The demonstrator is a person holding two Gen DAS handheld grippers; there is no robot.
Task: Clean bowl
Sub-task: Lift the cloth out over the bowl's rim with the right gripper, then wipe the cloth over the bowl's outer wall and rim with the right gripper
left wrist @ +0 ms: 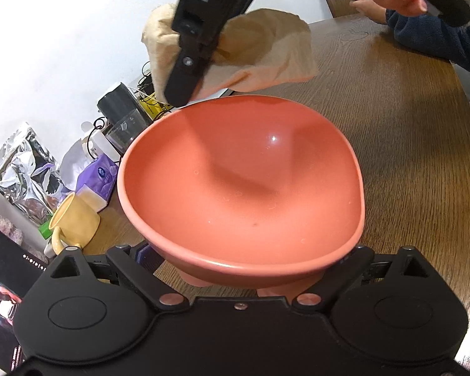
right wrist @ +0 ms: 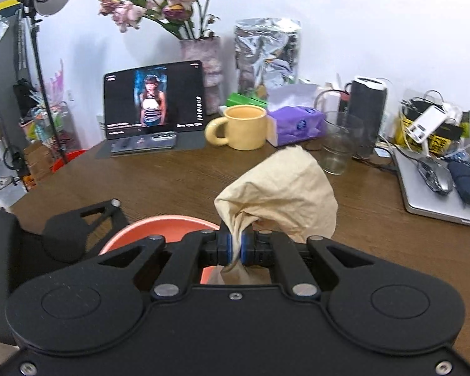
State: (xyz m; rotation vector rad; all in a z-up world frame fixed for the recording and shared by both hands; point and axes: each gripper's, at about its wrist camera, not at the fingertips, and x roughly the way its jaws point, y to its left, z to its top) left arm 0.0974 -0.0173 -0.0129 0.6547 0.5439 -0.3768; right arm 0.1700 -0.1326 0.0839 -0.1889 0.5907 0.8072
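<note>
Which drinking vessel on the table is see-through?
The empty glass tumbler, right of the purple tissue pack; the yellow mug with the handle is opaque.

light: bright, even | glare: small spot inside bowl (left wrist: pixel 241 185) | shadow: soft band across bowl | edges: fisheye-bent, dark corners | focus: sharp

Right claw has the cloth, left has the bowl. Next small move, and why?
Probably lower the right claw so the cloth goes down into the bowl and starts wiping. The cloth is pinched between its pads and hangs above the bowl's far rim, not touching the inside. The left claw grips the bowl at its near side, and small droplets and specks show on the inner wall.
</note>
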